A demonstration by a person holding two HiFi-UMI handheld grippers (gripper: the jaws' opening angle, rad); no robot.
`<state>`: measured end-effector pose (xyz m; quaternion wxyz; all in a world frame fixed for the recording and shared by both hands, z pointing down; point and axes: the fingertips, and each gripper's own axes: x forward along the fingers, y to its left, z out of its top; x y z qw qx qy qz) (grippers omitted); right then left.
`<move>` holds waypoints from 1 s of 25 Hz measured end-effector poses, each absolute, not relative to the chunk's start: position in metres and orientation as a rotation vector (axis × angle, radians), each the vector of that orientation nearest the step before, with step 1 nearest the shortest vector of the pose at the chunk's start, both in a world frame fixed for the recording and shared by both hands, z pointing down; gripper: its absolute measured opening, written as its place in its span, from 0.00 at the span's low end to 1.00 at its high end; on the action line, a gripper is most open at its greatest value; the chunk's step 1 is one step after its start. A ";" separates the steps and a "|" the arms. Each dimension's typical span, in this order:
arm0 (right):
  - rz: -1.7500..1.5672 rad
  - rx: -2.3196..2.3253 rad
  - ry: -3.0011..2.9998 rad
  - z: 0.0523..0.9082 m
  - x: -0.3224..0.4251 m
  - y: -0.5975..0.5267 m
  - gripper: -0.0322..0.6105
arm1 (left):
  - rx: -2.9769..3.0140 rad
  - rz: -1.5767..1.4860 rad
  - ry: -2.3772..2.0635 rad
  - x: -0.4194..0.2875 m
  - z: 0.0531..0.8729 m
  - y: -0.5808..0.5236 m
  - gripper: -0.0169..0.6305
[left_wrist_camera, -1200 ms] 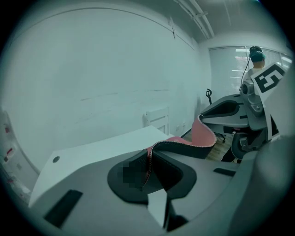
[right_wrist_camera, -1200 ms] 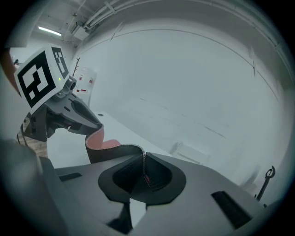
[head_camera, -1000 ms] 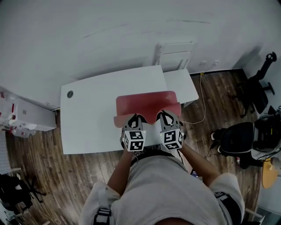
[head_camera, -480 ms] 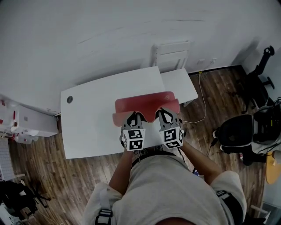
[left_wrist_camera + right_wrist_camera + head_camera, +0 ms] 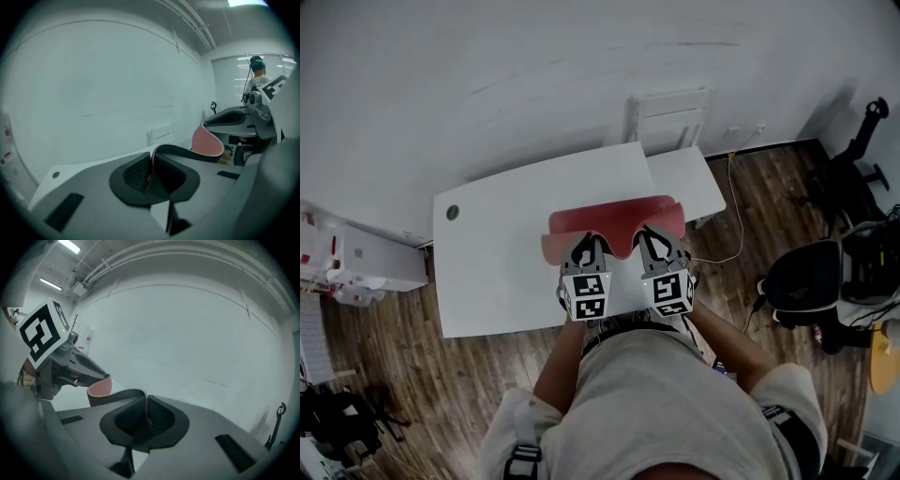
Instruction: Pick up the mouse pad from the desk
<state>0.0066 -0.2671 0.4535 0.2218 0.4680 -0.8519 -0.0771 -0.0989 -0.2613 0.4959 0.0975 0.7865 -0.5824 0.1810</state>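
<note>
The red mouse pad (image 5: 614,223) hangs above the white desk (image 5: 497,253), sagging between my two grippers. My left gripper (image 5: 587,246) is shut on its near left edge and my right gripper (image 5: 649,239) is shut on its near right edge. In the left gripper view the pad's thin edge (image 5: 151,169) is pinched between the jaws of the left gripper (image 5: 151,174), and the pad (image 5: 206,143) curls away to the right. In the right gripper view the right gripper (image 5: 148,417) holds the edge the same way, and the red pad (image 5: 99,389) bends off to the left toward the other gripper.
A white side unit (image 5: 686,180) and a white chair (image 5: 667,117) stand behind the desk's right end. A cable (image 5: 733,211) runs over the wood floor. Black office chairs (image 5: 811,291) stand at the right, white boxes (image 5: 356,262) at the left.
Both grippers have risen with the mouse pad held between them, and it sits higher above the desk. The jaws have stayed shut on it.
</note>
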 end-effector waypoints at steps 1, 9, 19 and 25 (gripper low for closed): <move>-0.215 1.296 -2.357 0.451 0.006 -0.268 0.13 | 2.330 0.529 -1.727 -0.099 0.494 -0.262 0.08; -0.244 1.337 -2.387 0.429 0.003 -0.278 0.13 | 2.380 0.478 -1.765 -0.105 0.464 -0.269 0.08; -0.277 1.367 -2.440 0.402 0.003 -0.285 0.13 | 2.406 0.400 -1.832 -0.111 0.432 -0.275 0.08; -0.293 1.378 -2.458 0.386 0.003 -0.289 0.13 | 2.432 0.374 -1.870 -0.109 0.413 -0.278 0.08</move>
